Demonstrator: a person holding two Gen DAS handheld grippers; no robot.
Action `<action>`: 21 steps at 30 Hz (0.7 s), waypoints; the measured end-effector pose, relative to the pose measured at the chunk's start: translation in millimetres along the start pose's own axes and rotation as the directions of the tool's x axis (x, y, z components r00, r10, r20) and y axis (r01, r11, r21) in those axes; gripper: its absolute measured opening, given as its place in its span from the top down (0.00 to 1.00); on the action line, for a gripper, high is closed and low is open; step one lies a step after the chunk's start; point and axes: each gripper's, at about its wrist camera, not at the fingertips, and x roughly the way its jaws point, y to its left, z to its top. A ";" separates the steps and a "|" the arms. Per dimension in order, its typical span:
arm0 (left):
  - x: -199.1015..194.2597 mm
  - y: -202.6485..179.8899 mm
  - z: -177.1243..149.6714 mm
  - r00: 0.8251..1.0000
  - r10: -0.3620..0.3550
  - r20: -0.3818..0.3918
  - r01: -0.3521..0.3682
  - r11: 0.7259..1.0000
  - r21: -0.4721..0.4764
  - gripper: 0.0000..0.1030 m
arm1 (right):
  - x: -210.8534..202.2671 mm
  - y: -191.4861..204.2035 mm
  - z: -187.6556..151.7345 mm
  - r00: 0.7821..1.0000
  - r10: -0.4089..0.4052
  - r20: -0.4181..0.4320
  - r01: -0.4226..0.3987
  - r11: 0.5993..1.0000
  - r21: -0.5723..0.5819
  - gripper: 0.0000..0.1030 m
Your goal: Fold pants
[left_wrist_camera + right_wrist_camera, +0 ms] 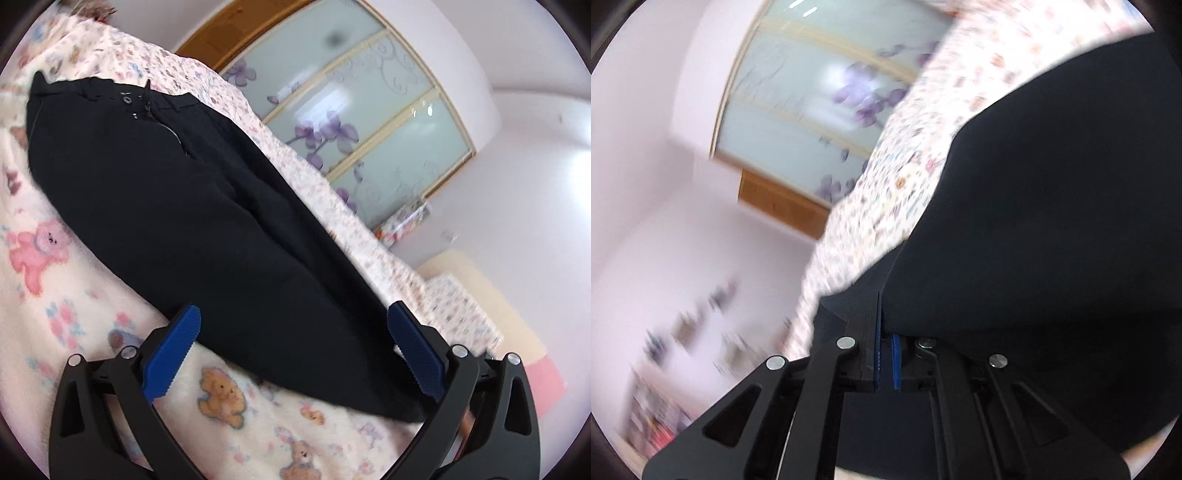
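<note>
Black pants [177, 206] spread on teddy-print blanket [55, 314], leg running between and beyond left gripper [293, 334] pads, spread wide, not touching. Right gripper [885, 354] clamped tight on pants edge.

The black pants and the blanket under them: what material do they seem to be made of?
Black pants: probably a matte woven cloth, since they are smooth with no shine and have a metal zipper. Blanket: likely soft fleece, since its surface is fuzzy and printed with teddy bears.
</note>
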 end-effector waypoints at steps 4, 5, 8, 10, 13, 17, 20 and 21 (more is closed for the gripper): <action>0.2 5.6 2.8 1.000 -0.005 -0.001 0.005 0.998 -0.056 0.02 | -4.3 -11.4 -3.5 0.998 0.049 -0.026 -0.049 0.999 -0.006 0.96; 3.6 4.6 7.6 0.999 0.015 -0.029 -0.016 0.998 -0.062 0.02 | -7.4 -10.1 -2.5 0.997 0.070 -0.022 -0.070 0.997 -0.013 0.96; 17.8 1.1 32.2 0.993 0.076 -0.087 -0.081 0.995 -0.058 0.02 | -15.5 -18.3 -5.4 0.991 0.131 0.009 -0.130 0.990 -0.054 0.96; 34.7 1.1 59.6 0.984 0.135 -0.120 -0.139 0.990 -0.030 0.02 | -12.7 -32.2 -7.2 0.989 0.147 0.005 -0.147 0.989 -0.011 0.97; 71.0 4.9 104.5 0.950 0.216 -0.224 -0.226 0.974 -0.017 0.02 | -7.7 -40.9 -3.3 0.987 0.162 0.009 -0.163 0.987 0.015 0.97; 123.9 -0.7 155.2 0.917 0.278 -0.287 -0.291 0.957 -0.005 0.02 | -6.1 -43.8 -1.4 0.986 0.164 0.000 -0.164 0.986 0.021 0.97; 167.0 -0.6 181.6 0.928 0.245 -0.281 -0.279 0.957 -0.086 0.02 | -10.4 -49.2 -3.3 0.985 0.173 -0.014 -0.172 0.985 0.033 0.97; 179.7 1.7 186.1 0.927 0.229 -0.298 -0.274 0.955 -0.117 0.02 | -10.0 -49.3 -3.7 0.985 0.172 -0.019 -0.172 0.985 0.033 0.97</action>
